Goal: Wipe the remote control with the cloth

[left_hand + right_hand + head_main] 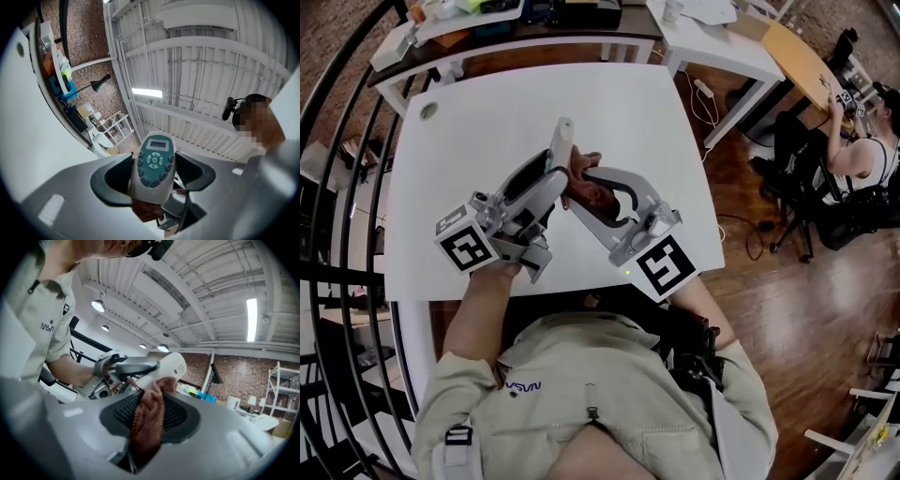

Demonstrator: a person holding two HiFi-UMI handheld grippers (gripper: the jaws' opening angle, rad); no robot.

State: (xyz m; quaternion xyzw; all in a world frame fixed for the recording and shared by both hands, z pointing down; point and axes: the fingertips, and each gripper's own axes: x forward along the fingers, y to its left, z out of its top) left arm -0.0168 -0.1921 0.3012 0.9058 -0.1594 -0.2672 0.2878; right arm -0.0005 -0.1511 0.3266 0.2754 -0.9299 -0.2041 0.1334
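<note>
A white table (pixel 469 159) stands on a wooden floor (pixel 797 319), under a strip light (pixel 251 319), near a brick wall (pixel 239 369).

remote control (pixel 153 168): white, teal keypad; cloth (pixel 147 420): rust-brown; table (pixel 478 131): plain white; floor (pixel 787 309), three o'clock: brown wood.

The remote (pixel 153 164) is smooth, slightly glossy white plastic with teal rubbery-looking buttons. The cloth (pixel 149 423) is rough, matt reddish-brown knit. The right gripper (pixel 150 414) has black ribbed pads (pixel 180 416) in smooth matt grey plastic; the table (pixel 487 122) is smooth matt white and the floor (pixel 806 319) is glossy wood.
</note>
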